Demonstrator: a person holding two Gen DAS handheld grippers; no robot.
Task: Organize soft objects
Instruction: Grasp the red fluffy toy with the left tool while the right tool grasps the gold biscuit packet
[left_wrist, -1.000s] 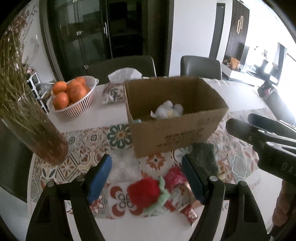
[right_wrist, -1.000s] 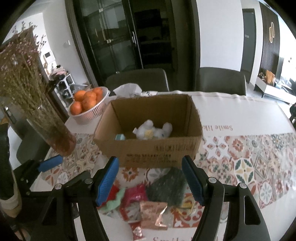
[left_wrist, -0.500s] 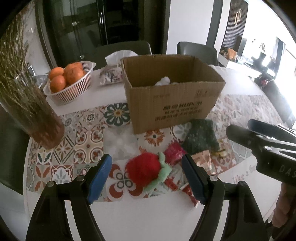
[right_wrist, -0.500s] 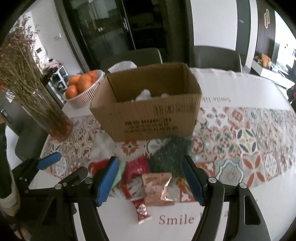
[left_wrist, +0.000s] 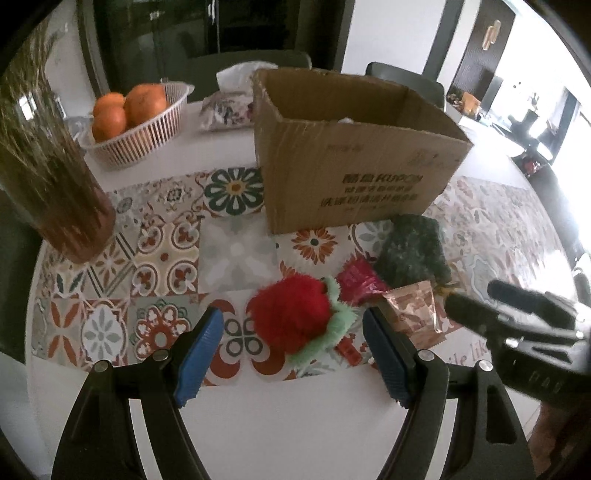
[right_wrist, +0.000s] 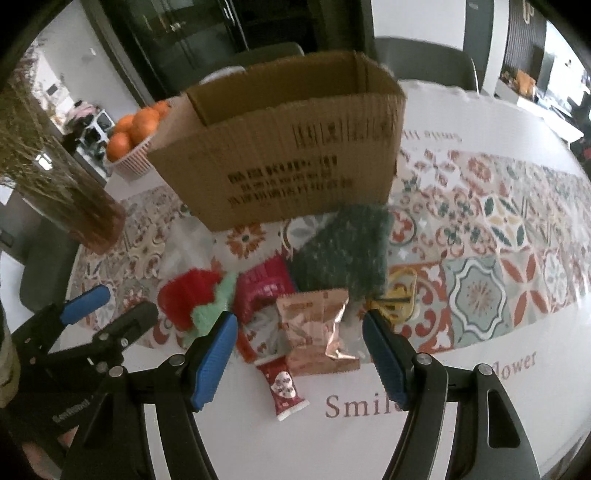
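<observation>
A fluffy red plush with a green frill (left_wrist: 295, 319) (right_wrist: 192, 297) lies on the patterned runner in front of the cardboard box (left_wrist: 354, 155) (right_wrist: 284, 155). My left gripper (left_wrist: 293, 350) hangs open just above it, the plush showing between the blue pads without touching. Beside it lie a magenta foil packet (left_wrist: 356, 284) (right_wrist: 260, 290), a dark green knitted piece (left_wrist: 412, 249) (right_wrist: 343, 249) and a copper foil snack bag (left_wrist: 412, 314) (right_wrist: 314, 328). My right gripper (right_wrist: 299, 352) is open over the copper bag and a small red tube (right_wrist: 282, 387).
A glass vase of dried stems (left_wrist: 48, 177) (right_wrist: 62, 192) stands at the left. A white basket of oranges (left_wrist: 136, 122) (right_wrist: 133, 136) and a tissue pack (left_wrist: 229, 107) sit behind the box. Dark chairs ring the far table edge. A yellow object (right_wrist: 400, 295) lies by the knitted piece.
Both grippers have sunk toward the pile of soft things and tilted more steeply down. The box interior has dropped out of sight; jaws kept the same width.
</observation>
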